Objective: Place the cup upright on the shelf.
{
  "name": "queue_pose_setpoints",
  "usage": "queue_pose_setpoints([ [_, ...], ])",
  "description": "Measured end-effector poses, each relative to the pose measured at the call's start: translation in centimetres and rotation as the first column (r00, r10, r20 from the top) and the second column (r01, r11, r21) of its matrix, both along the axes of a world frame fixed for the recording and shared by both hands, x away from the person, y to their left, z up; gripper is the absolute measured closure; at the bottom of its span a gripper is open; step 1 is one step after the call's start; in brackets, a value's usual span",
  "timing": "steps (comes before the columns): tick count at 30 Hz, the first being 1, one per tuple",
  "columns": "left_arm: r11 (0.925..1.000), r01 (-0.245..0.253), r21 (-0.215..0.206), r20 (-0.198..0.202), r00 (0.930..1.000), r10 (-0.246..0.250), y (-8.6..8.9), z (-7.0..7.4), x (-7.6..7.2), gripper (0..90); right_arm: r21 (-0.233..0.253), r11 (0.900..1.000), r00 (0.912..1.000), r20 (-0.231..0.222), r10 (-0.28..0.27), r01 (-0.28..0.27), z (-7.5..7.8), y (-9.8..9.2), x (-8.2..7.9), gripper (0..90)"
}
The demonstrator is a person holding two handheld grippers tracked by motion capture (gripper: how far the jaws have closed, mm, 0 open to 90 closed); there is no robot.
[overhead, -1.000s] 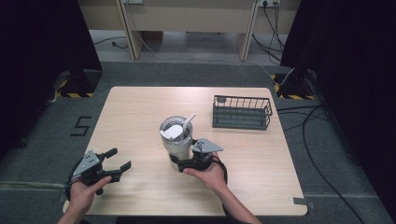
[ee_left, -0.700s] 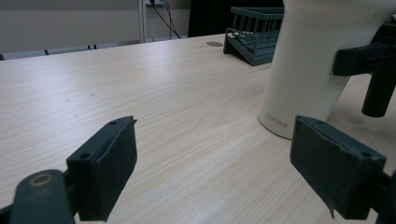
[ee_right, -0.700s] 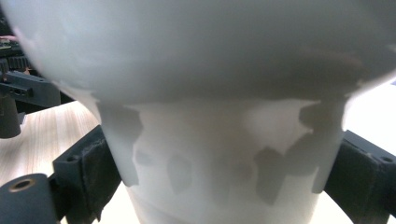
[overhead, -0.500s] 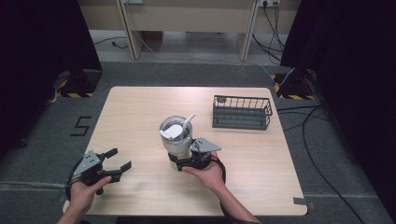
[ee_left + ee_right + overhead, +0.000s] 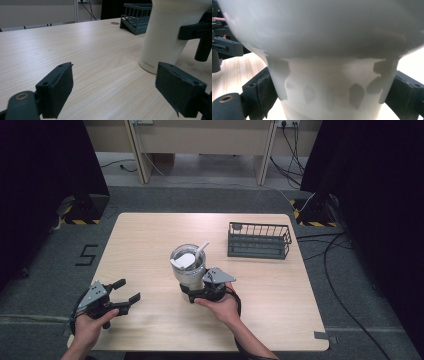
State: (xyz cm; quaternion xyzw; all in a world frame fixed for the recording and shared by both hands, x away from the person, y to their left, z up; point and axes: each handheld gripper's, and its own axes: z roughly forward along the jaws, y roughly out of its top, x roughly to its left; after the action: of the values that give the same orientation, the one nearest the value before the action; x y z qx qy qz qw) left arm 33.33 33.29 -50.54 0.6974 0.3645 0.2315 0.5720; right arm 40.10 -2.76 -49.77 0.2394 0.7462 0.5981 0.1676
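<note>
My right gripper (image 5: 197, 292) clamps the tumbler's (image 5: 188, 266) narrow base, upright, its axis vertical. My left gripper (image 5: 122, 299), gaping and empty, sits well left of the tumbler.

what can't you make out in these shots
- Contents of the tumbler: high view, too small to tell beyond a white straw and lid piece.
- Tumbler top: left gripper view, cut off by the upper edge.
- Tumbler surface: right gripper view, blurred, too close.
- Small disc by the rack: too small.
</note>
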Motion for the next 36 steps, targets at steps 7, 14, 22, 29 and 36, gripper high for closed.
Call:
queue_pose_setpoints([
  [7, 1.0, -0.001, 0.0, 0.0, 1.0, 0.001, 0.0, 0.0, 0.0, 14.5, -0.006, 1.0, 1.0, -0.006, -0.003, 0.003, 0.1, 0.0, 0.0, 11.0],
  [14, 1.0, -0.003, 0.0, 0.001, 1.0, 0.003, 0.0, 0.0, 0.0, 14.4, 0.001, 1.0, 0.9999, -0.014, -0.007, 0.007, 0.3, -0.1, 0.0, 11.1],
  [22, 1.0, -0.003, 0.001, 0.001, 1.0, 0.003, 0.1, 0.0, 0.0, 14.5, 0.005, 1.0, 0.9998, -0.001, -0.022, 0.022, 0.9, -0.6, 0.1, 11.1],
  [29, 1.0, -0.005, 0.0, 0.0, 1.0, 0.005, 0.1, 0.0, 0.0, 14.5, 0.009, 0.999, 0.999, 0.01, -0.044, 0.044, 1.7, -1.4, 0.4, 11.1],
  [36, 1.0, -0.006, -0.002, -0.001, 1.0, 0.006, 0.1, 0.0, -0.1, 14.5, 0.018, 0.997, 0.9967, 0.02, -0.079, 0.078, 2.4, -2.4, 0.9, 11.2],
])
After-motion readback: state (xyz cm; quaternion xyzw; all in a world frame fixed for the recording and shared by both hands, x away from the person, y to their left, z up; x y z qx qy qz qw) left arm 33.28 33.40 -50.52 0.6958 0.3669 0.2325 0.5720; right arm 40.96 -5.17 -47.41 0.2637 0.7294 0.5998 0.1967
